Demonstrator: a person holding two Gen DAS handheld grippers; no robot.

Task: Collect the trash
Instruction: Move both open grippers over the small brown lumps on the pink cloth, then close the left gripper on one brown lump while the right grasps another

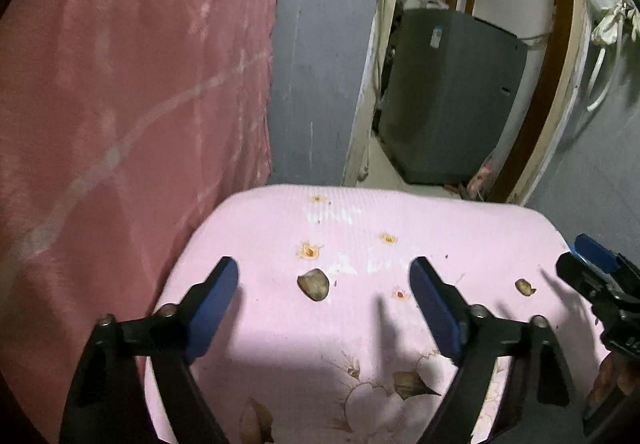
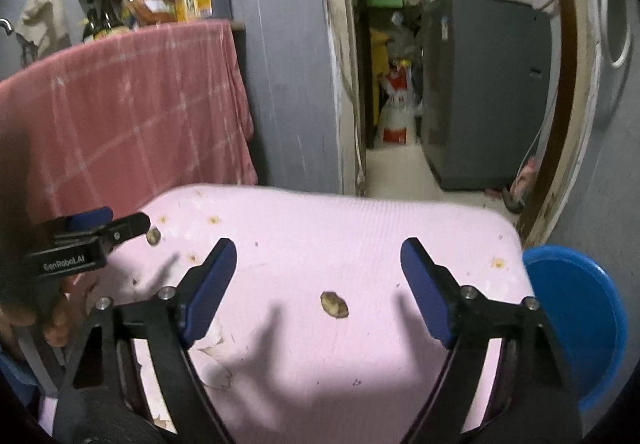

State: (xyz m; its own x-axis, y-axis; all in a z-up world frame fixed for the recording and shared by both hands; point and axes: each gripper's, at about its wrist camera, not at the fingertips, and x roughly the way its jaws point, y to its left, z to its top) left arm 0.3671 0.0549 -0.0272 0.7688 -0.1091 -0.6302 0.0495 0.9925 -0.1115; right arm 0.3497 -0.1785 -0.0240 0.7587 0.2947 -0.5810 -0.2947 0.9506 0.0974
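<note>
On the pink worktop [image 1: 400, 324], two bits of trash: a larger brown scrap [image 1: 314, 284] sitting ahead of and between the left gripper [image 1: 324, 280] fingers, and a smaller brown scrap [image 2: 334, 304] lying between the right gripper [image 2: 318, 264] fingers, a little forward of the tips. In the left wrist view the smaller one shows off to the right [image 1: 525, 287], near the right gripper's tip; in the right wrist view the larger one [image 2: 153, 236] sits right at the tip of the left gripper

Both sets of fingers stand wide apart, nothing held, pads clear of either scrap. Both tools angle down at the cover

Step, as I read it: approach/pre-grasp, one scrap lined up per hand; nothing collected yet

A blue bin [image 2: 580, 324] sits just past the right edge of the worktop – likely drop point

Next move needs: drop the tips to the cover so the pads bracket each scrap, then close nearly all the way – pieces are small and flat. Risk: soft cover bunches into the pinch, or the scrap skids out sideways

Red cloth [image 1: 120, 104] hangs to the left, doorway behind; neither in the way
</note>
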